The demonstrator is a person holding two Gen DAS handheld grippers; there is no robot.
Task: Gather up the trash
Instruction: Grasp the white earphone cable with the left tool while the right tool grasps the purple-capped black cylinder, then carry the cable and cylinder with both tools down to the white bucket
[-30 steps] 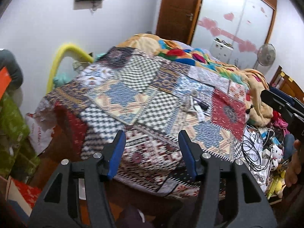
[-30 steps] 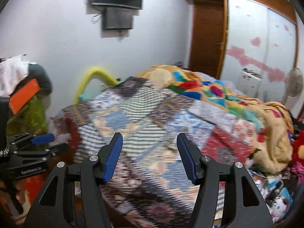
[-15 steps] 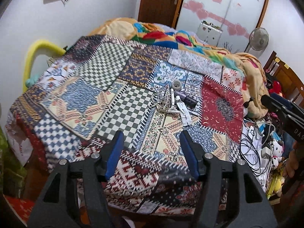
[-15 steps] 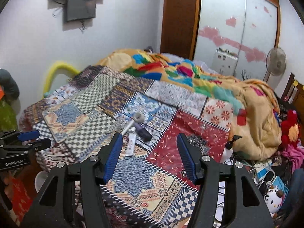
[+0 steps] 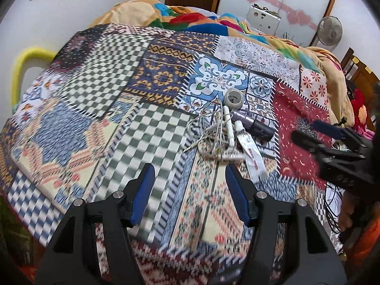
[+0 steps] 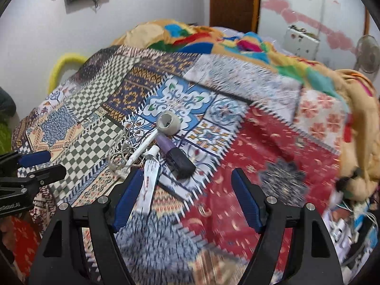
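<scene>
While we look along the left tongs (image 5: 190,190), spread wide and empty above the bed (image 5: 78,128), the trash lies just beyond: a limp cable tangle (image 5: 209,133), tape roll (image 5: 234,97) and soft tube (image 5: 251,152), all probably light. From the right tongs (image 6: 187,194), equally wide and empty, we'd pinch the tube (image 6: 149,185) mid-body; it lies near the left finger.

Black tool (image 5: 190,187) frames – blue pads (image 5: 142,194), silver screws (image 5: 118,194)
</scene>
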